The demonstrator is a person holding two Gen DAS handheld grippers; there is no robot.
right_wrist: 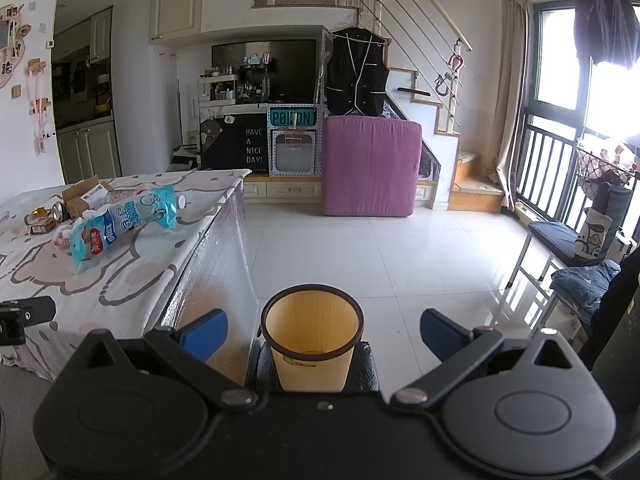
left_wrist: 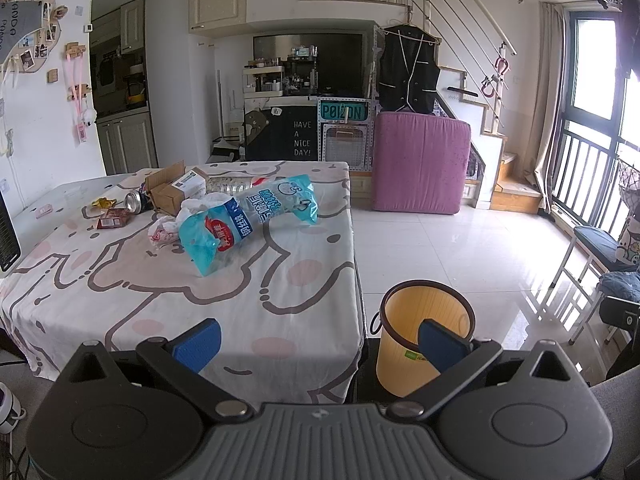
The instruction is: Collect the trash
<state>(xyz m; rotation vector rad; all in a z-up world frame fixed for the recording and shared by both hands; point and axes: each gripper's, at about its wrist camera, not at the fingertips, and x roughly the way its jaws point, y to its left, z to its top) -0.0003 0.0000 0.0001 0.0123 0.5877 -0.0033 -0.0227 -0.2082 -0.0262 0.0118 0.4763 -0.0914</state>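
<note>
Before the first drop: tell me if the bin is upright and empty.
Upright; the yellow bin stands on the floor, mouth up. No trash shows inside, though its bottom is partly hidden.

- My left wrist camera is looking forward from low, over the near table (left_wrist: 280, 288) corner.
- My right one is sitting further right, facing the yellow bin (right_wrist: 314, 336).
- Both are sharing table, bin and far wall.

Cartoon-print table (left_wrist: 200, 300) with blue plastic bag (left_wrist: 248, 220), cardboard box (left_wrist: 168, 190), can (left_wrist: 135, 201); yellow bin (left_wrist: 420, 340) on floor (left_wrist: 460, 248).
</note>
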